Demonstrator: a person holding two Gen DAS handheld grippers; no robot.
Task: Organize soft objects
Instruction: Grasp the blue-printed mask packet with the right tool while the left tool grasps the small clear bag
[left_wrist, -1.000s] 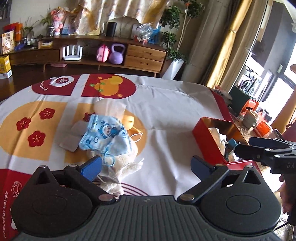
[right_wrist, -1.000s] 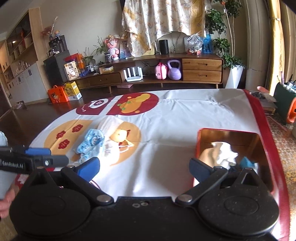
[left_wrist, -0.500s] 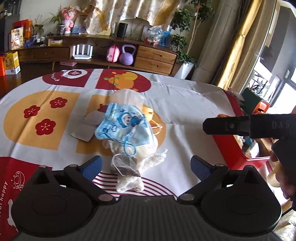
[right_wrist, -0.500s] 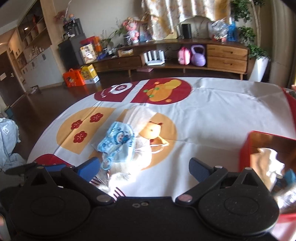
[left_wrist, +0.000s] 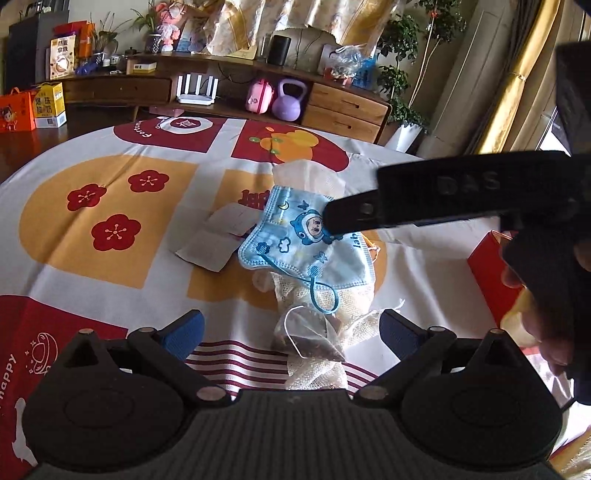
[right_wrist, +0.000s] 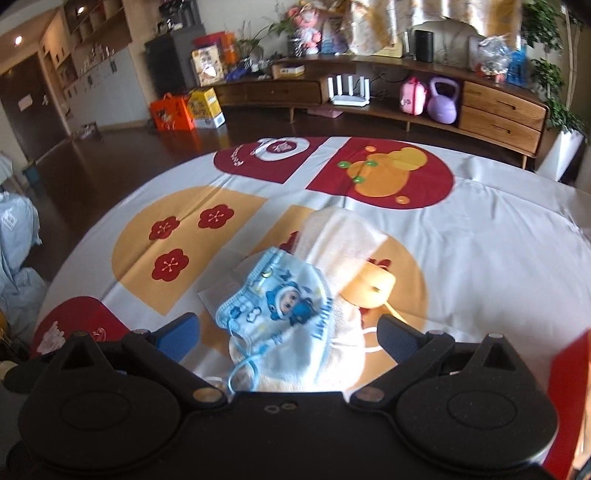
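A blue cartoon face mask (left_wrist: 303, 247) lies on top of a small pile on the tablecloth, also in the right wrist view (right_wrist: 280, 306). Under it are a white gauze cloth (left_wrist: 317, 354), a white tissue (right_wrist: 340, 240) and a yellow mask (right_wrist: 373, 288). A flat white sachet (left_wrist: 218, 240) lies just left of the pile. My left gripper (left_wrist: 291, 326) is open, its fingers either side of the gauze. My right gripper (right_wrist: 288, 336) is open, its fingers either side of the blue mask; in the left wrist view its finger (left_wrist: 443, 199) reaches over the mask from the right.
A red box (left_wrist: 491, 269) stands on the table right of the pile, its edge also in the right wrist view (right_wrist: 569, 384). The table's round edge curves off to the left. A wooden sideboard (right_wrist: 406, 92) with a purple kettlebell stands beyond the table.
My right gripper has swung left, away from the red box, and now hangs over the blue mask. My left gripper has shifted so the pile sits between its fingers. Both stay open.
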